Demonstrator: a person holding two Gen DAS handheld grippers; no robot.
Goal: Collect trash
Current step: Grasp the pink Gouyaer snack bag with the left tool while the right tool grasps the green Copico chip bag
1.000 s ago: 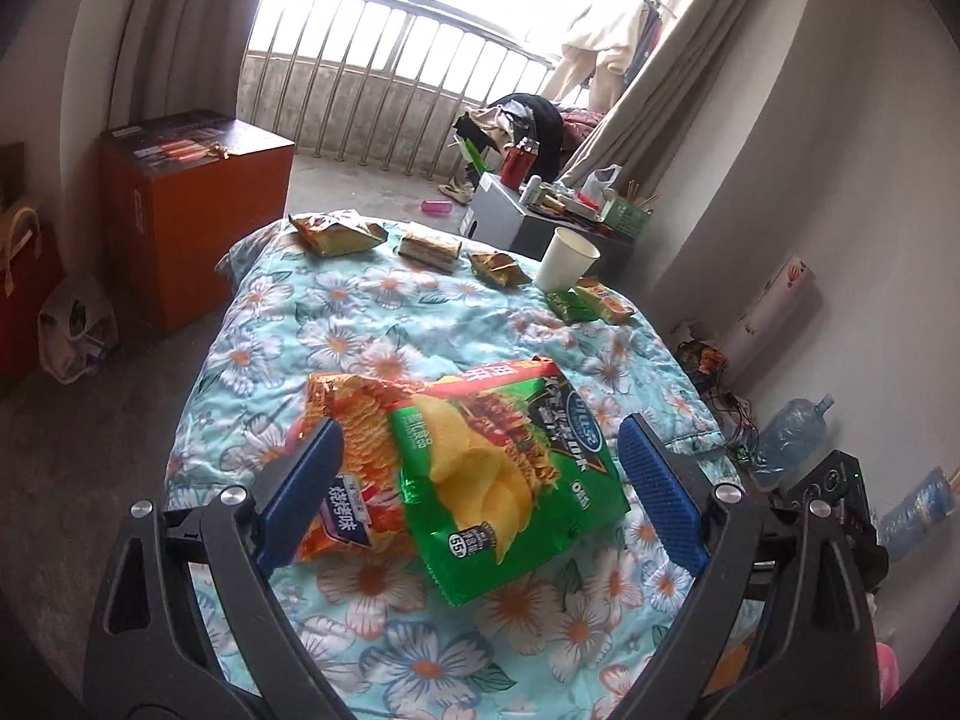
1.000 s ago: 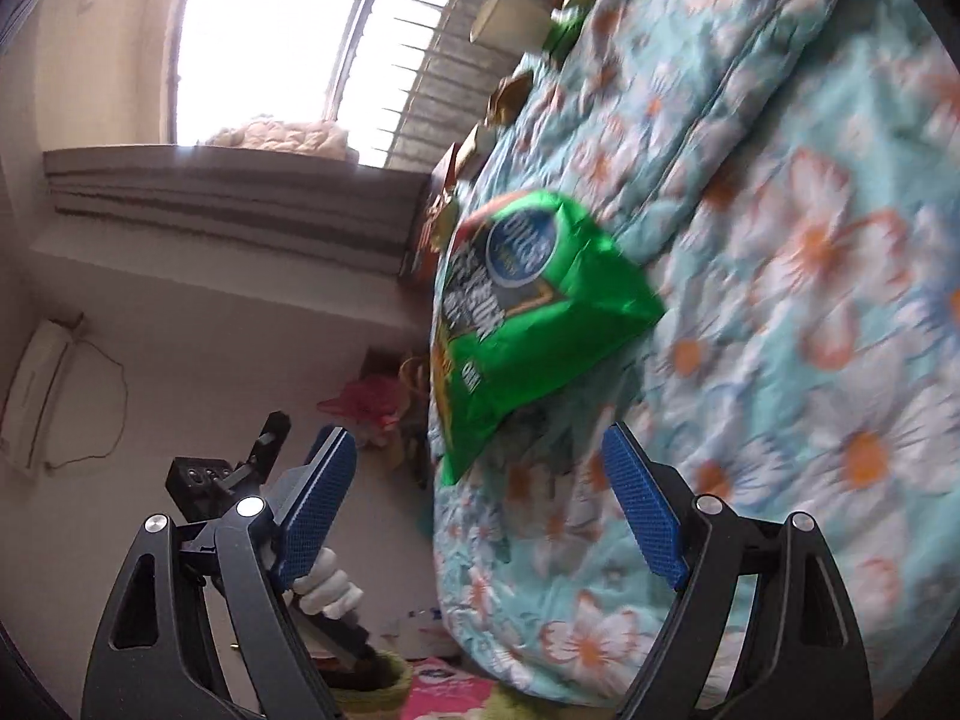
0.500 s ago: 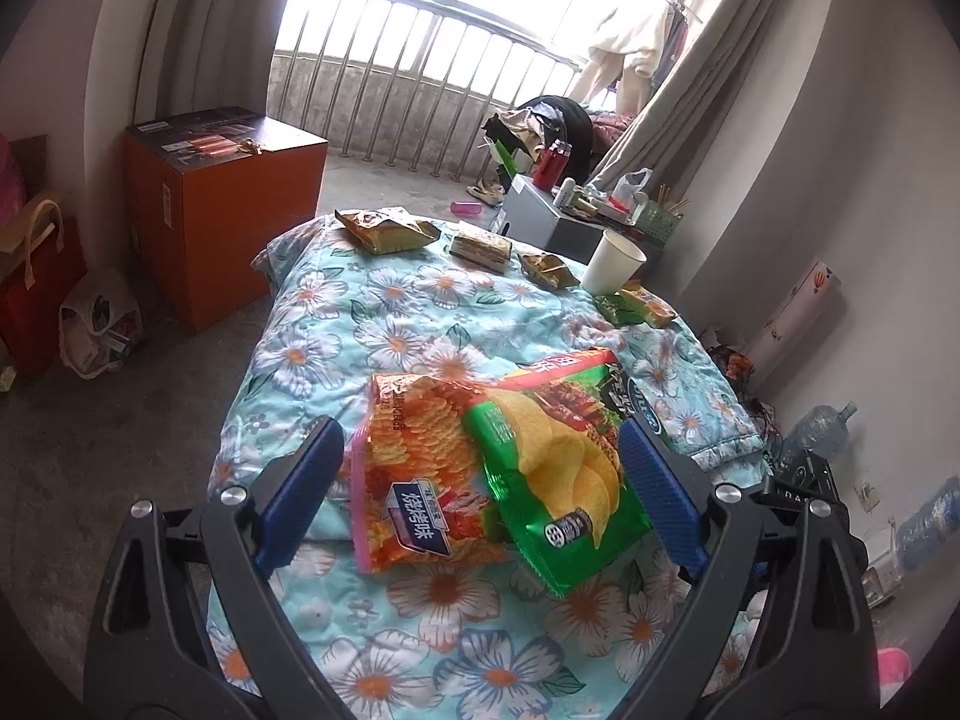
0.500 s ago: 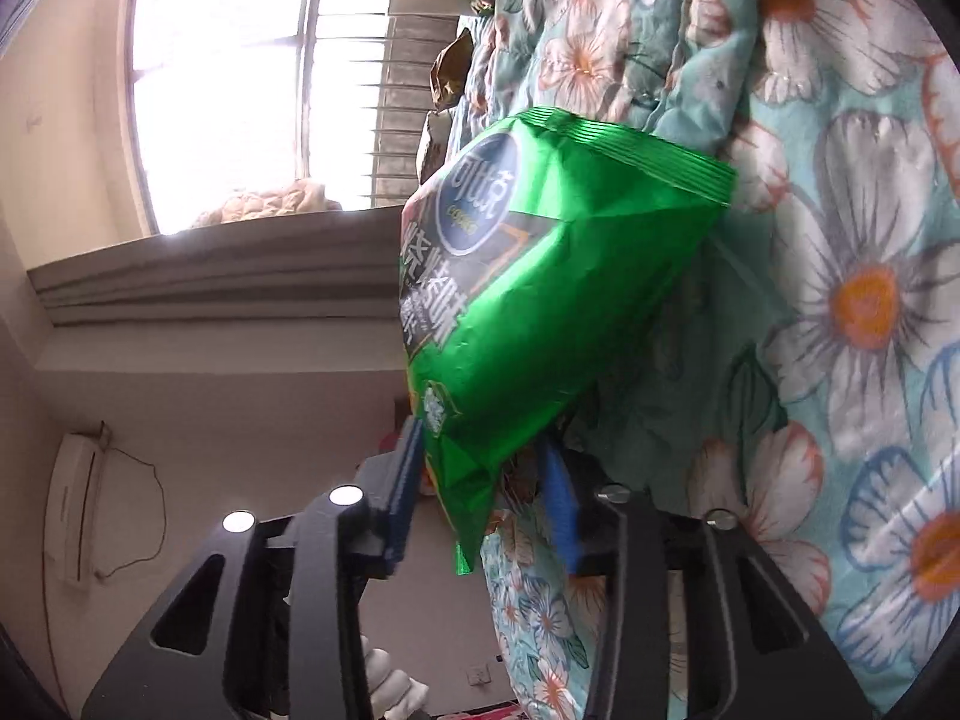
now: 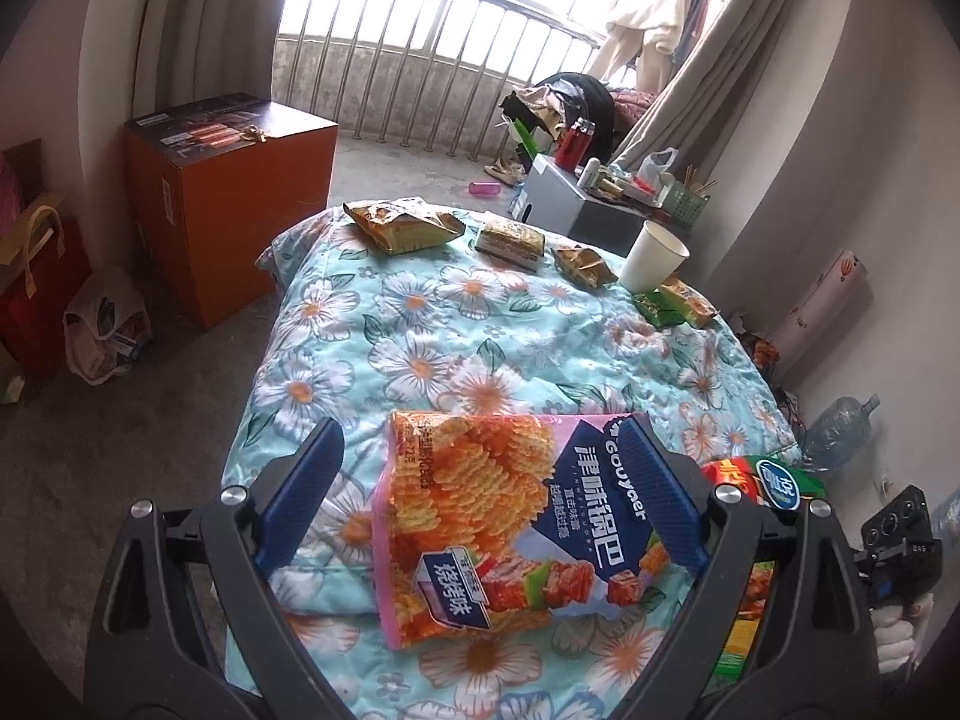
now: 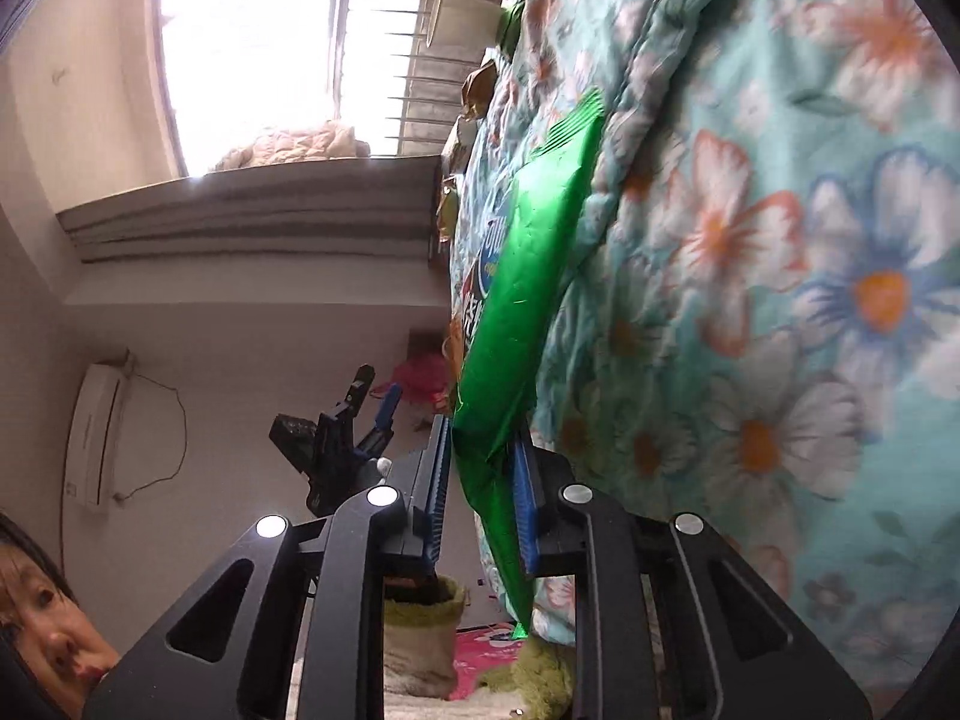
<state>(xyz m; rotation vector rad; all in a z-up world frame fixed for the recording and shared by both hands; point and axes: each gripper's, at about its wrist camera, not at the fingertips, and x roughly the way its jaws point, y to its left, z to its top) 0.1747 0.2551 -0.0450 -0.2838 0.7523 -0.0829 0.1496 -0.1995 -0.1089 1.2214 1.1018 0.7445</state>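
Low in the right wrist view, the right gripper (image 6: pixel 480 474) pinches the bottom edge of a green chip bag (image 6: pixel 528 276), its jaws having just closed on it beside the floral quilt (image 6: pixel 810 240). Centre-bottom of the left wrist view, the left gripper (image 5: pixel 480 480) stands spread around an orange snack bag (image 5: pixel 480 516) (lying flat, pads not touching it).

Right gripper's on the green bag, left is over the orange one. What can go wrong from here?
1. The right gripper, whose jaws have just been closing, pinches the green chip bag only near its bottom edge; the slick foil may slip out.
2. The left gripper is open astride the orange chip bag, which lies flat on the floral quilt; closing may pinch quilt too.
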